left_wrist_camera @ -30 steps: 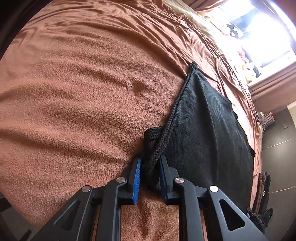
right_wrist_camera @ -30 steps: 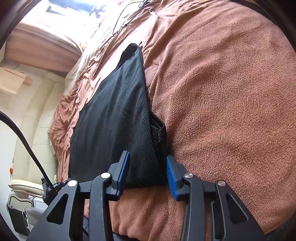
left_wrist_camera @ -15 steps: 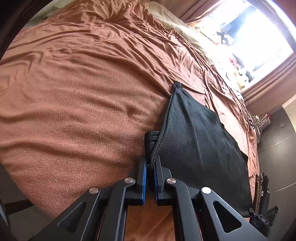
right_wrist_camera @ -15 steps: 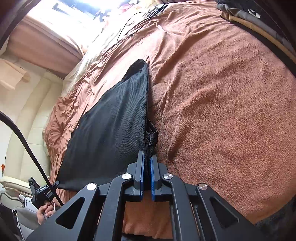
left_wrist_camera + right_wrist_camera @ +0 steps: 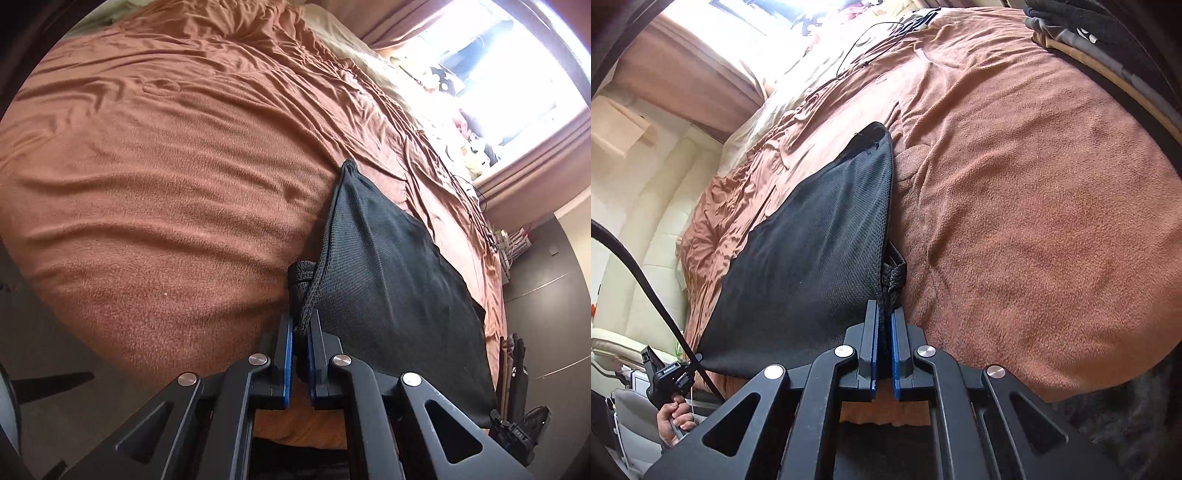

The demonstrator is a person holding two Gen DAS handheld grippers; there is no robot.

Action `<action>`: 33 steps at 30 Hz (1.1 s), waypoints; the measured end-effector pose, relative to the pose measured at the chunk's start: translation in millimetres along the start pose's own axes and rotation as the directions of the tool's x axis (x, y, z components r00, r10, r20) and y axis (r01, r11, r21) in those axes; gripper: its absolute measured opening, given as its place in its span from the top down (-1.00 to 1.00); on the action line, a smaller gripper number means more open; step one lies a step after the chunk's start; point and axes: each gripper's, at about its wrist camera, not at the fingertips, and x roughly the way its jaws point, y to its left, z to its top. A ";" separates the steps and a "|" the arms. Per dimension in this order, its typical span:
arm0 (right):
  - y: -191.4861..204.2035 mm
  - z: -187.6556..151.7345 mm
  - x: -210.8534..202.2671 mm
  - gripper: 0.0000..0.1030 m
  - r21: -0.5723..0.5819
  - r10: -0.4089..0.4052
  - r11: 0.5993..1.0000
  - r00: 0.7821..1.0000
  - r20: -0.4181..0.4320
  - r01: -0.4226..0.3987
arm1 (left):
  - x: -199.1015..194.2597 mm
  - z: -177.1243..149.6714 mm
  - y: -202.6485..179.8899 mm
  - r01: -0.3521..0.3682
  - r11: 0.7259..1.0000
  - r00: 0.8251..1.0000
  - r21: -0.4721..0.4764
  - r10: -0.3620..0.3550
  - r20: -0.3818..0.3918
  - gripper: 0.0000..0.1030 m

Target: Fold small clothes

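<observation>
Both tongs (image 5: pixel 301 334) (image 5: pixel 884 325) now clamped on garment (image 5: pixel 388 277)

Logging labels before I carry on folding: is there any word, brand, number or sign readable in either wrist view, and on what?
None readable.
Black mesh garment: no tag or print visible.
Other gripper's black handle: small pale marking, too blurred to read.
Clutter by the window: overexposed, nothing legible.

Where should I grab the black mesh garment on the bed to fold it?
Take the black mesh garment by its two near corners, at the thick corded hem, coming from the near edge of the brown blanket. It lies flat and wide, and the left gripper and right gripper are shut there.
</observation>
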 end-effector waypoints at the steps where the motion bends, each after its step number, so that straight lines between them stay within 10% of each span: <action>1: 1.0 -2.2 -2.4 0.96 -0.002 -0.001 1.000 1.000 0.001 0.001 | -2.1 -2.6 2.3 0.002 1.000 1.000 -0.003 -0.002 -0.001 0.89; 12: 2.7 -16.7 -13.8 0.91 -0.029 -0.100 0.995 0.995 -0.008 0.100 | -0.3 -18.7 20.6 0.042 0.999 0.997 -0.026 -0.044 -0.064 0.81; 19: 34.3 -17.5 -35.2 0.16 -0.079 -0.153 0.984 0.985 0.075 0.159 | 8.1 -22.6 26.3 0.085 0.996 0.993 -0.022 -0.087 -0.081 0.12; 33: 132.6 -25.6 0.5 0.16 -0.268 -0.149 0.951 0.988 0.048 0.156 | 13.6 -29.1 37.8 0.150 0.987 0.986 -0.062 -0.154 -0.067 0.08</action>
